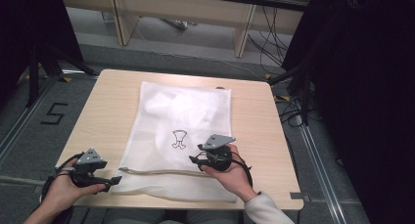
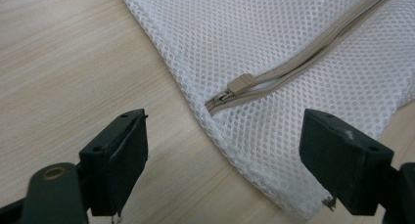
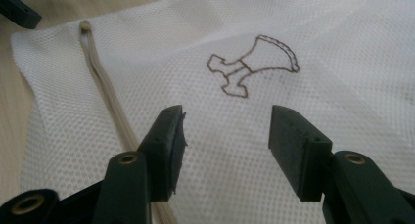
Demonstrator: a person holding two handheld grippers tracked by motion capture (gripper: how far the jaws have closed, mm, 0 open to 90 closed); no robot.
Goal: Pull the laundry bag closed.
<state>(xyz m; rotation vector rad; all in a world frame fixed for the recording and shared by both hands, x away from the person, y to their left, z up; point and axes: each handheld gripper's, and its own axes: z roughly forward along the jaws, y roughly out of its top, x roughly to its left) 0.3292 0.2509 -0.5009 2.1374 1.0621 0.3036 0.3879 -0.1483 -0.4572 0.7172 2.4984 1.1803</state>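
The left gripper (image 1: 115,180) is held with its 2 jaws spread wide and nothing between the pads, poised just off the near left corner of the mesh laundry bag (image 1: 183,131); the placement is judged to line it up with the zipper pull (image 2: 240,83), which lies a little ahead of the jaws and between them in the left gripper view. The right gripper (image 3: 222,136) is likewise open and empty, hovering low over the bag's middle, with the embroidered brown outline (image 3: 252,63) just beyond its tips and the beige zipper (image 3: 105,97) running past its left jaw, probably so the fabric can be pinned while the zipper is worked. The bag is seen lying flat on the wooden table (image 1: 98,111), white, fine-holed and translucent, with pale cloth faintly visible inside towards its far end. The zipper appears closed along the near edge.
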